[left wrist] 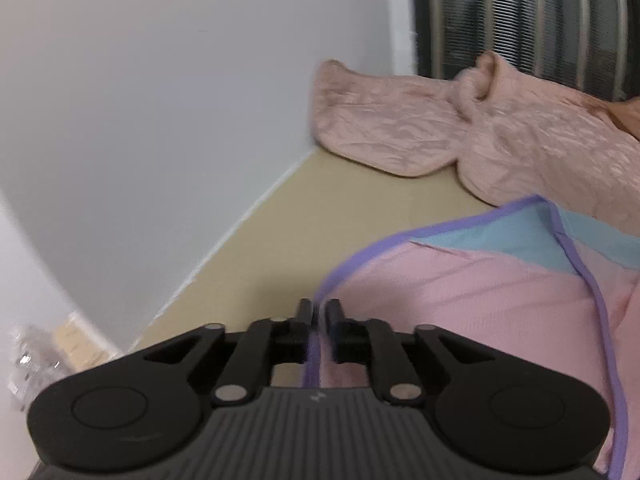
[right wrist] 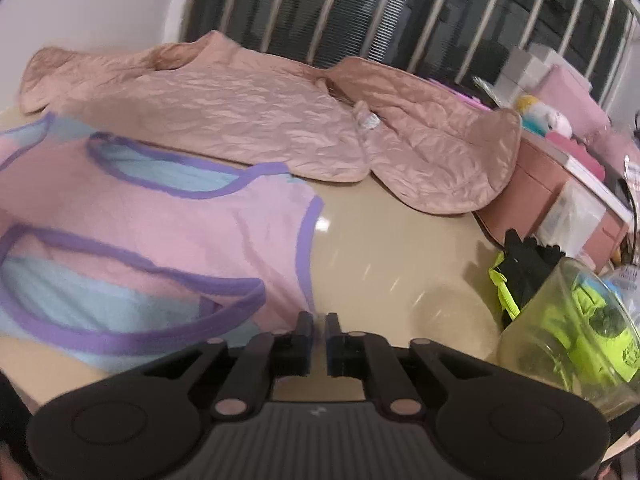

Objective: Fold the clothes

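A pink sleeveless top (right wrist: 160, 216) with purple trim and a light blue inside lies on the beige table (right wrist: 380, 248). In the left wrist view the top (left wrist: 480, 300) fills the lower right, and my left gripper (left wrist: 319, 308) is shut on its purple hem, which runs between the pads. My right gripper (right wrist: 319, 322) stands at the top's right edge, its jaws nearly together with the purple-trimmed edge pinched between them; the view is blurred there. A crumpled peach quilted jacket (right wrist: 248, 120) lies spread behind the top, also seen as the jacket (left wrist: 400, 132) at the table's far side.
The table's left edge meets a pale wall (left wrist: 160, 100). At the right stand a clear jar (right wrist: 580, 328) with neon green contents, black and neon gloves (right wrist: 524, 272) and pink boxes (right wrist: 552, 184). A window grille (right wrist: 360, 8) runs behind. Crinkly plastic (left wrist: 28, 356) sits lower left.
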Available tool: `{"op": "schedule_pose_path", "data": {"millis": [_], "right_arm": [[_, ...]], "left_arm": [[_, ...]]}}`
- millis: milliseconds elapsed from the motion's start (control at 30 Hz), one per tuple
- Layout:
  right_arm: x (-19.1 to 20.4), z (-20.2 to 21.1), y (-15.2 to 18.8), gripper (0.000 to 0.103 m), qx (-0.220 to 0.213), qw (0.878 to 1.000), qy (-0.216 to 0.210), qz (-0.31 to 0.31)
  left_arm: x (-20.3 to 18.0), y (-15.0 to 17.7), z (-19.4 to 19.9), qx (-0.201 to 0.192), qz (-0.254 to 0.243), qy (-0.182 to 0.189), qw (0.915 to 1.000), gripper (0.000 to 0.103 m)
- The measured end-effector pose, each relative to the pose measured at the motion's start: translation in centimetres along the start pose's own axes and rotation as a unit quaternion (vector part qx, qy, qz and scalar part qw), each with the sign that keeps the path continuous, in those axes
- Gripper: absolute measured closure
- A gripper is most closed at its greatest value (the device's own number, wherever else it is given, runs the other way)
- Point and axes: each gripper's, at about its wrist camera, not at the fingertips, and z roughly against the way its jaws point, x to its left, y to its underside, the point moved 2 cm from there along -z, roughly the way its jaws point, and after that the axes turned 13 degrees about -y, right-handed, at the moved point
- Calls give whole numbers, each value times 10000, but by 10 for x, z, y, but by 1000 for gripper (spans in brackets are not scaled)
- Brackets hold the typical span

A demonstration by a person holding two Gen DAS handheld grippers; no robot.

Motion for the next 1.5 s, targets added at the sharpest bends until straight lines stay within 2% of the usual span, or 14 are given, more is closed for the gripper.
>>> {"op": "schedule_pose_path", "data": {"millis": [67,167,200,300,533,567,600,833,967,1000,1200,1333,1400,1500], "right_arm": [[-2,15,0,83,-256,9994,-173,-183],[2,35,6,77,-441,9972,-461,-381],[3,39,8,77,-440,9961,-582,-490],[10,40,11,77,-425,9928,-895,-679],[28,22,11,80,-270,9932,-970,-583],[28,19,12,97,-242,9931,-977,-593],[28,18,14,102,-211,9932,-950,-638],[28,32,26,102,-141,9947,-918,-443],[23,47,25,68,-523,9925,-1052,-339],[23,49,25,65,-595,9917,-1108,-277],[36,52,26,66,-645,9864,-1498,221],[68,58,26,66,-826,9753,-1934,677],[89,63,25,66,-887,9647,-2255,1029],[117,55,22,68,-833,9553,-2482,1369]], "left_arm": [[9,-1,16,-24,373,14,9993,87],[12,1,52,11,823,724,9940,73],[7,3,60,25,820,1009,9915,66],[-23,12,74,127,426,1711,9842,61],[-80,18,71,364,11,1994,9792,61],[-86,18,69,399,-26,1921,9806,62],[-90,21,67,424,-61,1890,9810,64],[-101,32,68,317,-310,1745,9837,67],[-92,28,68,429,-37,1801,9827,67],[-83,25,74,320,30,1868,9819,67],[-26,23,104,-203,-139,2047,9785,65],[-7,53,131,-440,-736,2304,9693,64],[-7,76,145,-586,-972,2518,9611,56],[-17,101,153,-607,-1195,2554,9575,54]]}}
